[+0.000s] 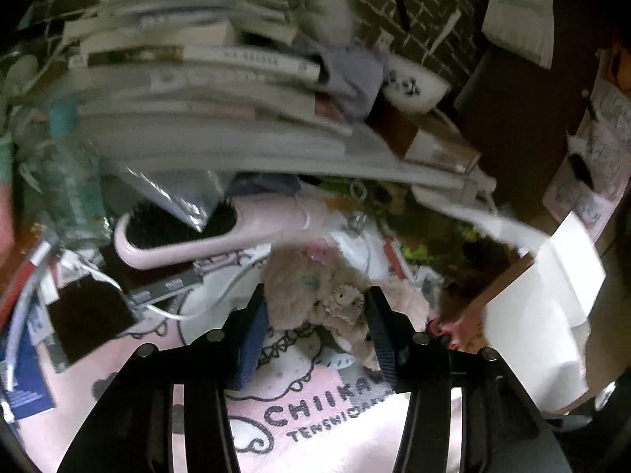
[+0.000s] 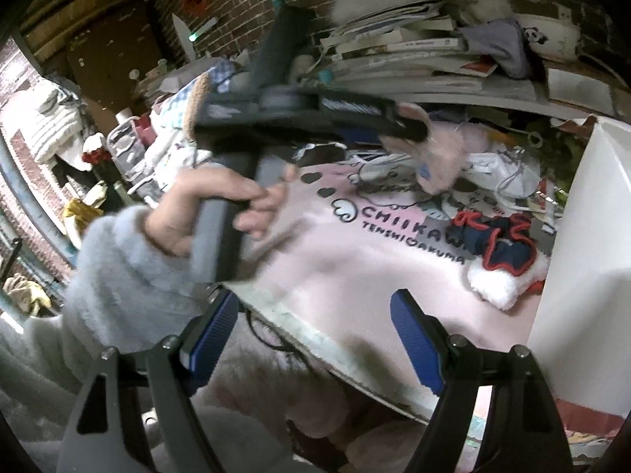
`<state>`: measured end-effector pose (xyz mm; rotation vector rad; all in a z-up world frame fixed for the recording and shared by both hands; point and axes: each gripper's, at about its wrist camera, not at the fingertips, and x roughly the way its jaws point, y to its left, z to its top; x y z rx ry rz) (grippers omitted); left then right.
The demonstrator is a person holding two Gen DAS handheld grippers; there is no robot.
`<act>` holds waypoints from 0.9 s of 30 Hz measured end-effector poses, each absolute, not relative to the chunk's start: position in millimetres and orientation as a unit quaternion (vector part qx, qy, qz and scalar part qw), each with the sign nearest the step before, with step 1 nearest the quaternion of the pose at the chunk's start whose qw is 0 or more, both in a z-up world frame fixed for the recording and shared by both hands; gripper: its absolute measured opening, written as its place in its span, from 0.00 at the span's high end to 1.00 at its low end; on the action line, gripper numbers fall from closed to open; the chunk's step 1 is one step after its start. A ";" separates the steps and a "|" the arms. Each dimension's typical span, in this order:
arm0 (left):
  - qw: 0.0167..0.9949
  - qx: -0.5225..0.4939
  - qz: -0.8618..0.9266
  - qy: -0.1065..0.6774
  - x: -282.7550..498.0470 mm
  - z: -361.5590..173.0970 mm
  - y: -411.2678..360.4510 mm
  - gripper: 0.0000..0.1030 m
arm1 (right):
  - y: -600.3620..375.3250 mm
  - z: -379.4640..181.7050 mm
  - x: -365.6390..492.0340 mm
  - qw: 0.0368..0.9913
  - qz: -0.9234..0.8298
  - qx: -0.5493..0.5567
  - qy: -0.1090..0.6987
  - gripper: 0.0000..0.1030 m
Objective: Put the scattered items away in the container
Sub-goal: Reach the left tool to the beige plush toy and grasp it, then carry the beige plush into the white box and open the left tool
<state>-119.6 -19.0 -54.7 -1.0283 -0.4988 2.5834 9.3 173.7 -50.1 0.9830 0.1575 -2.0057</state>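
Left tongs [image 1: 315, 315] are clamped on a fuzzy beige-pink plush toy [image 1: 327, 291], held up over the pink printed fleece blanket [image 1: 315, 433] covering the desk, and the right tongs [image 2: 315, 335] are spread wide with nothing in them, sitting at the desk's near edge. Tall white container [image 2: 583, 276] stands at the desk's right edge, with a navy-and-red fabric piece with white fluff [image 2: 501, 252] just beside it. Pink hairbrush [image 1: 177, 232] lies farther back, near the stacked books [image 1: 197, 90].

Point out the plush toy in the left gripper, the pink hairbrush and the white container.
plush toy [image 1: 315, 295], left wrist view, on its beige furry body.
pink hairbrush [image 1: 177, 232], left wrist view, on its bristle head.
white container [image 2: 583, 244], right wrist view, on its side wall.
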 end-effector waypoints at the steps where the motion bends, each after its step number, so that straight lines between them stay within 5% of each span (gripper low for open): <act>1: 0.158 -0.355 0.905 -0.175 -117.8 -48.3 -20.8 0.58 | 173.3 -49.7 9.2 0.432 -0.809 0.393 0.063 0.25; 15: 0.239 -0.327 0.903 -0.139 -105.1 46.0 32.1 0.57 | 164.5 -52.3 14.3 0.429 -0.816 0.383 0.060 0.25; 27: 0.290 -0.360 0.886 -0.025 -100.0 77.6 131.2 0.57 | 167.8 -53.2 20.7 0.432 -0.816 0.382 0.055 0.25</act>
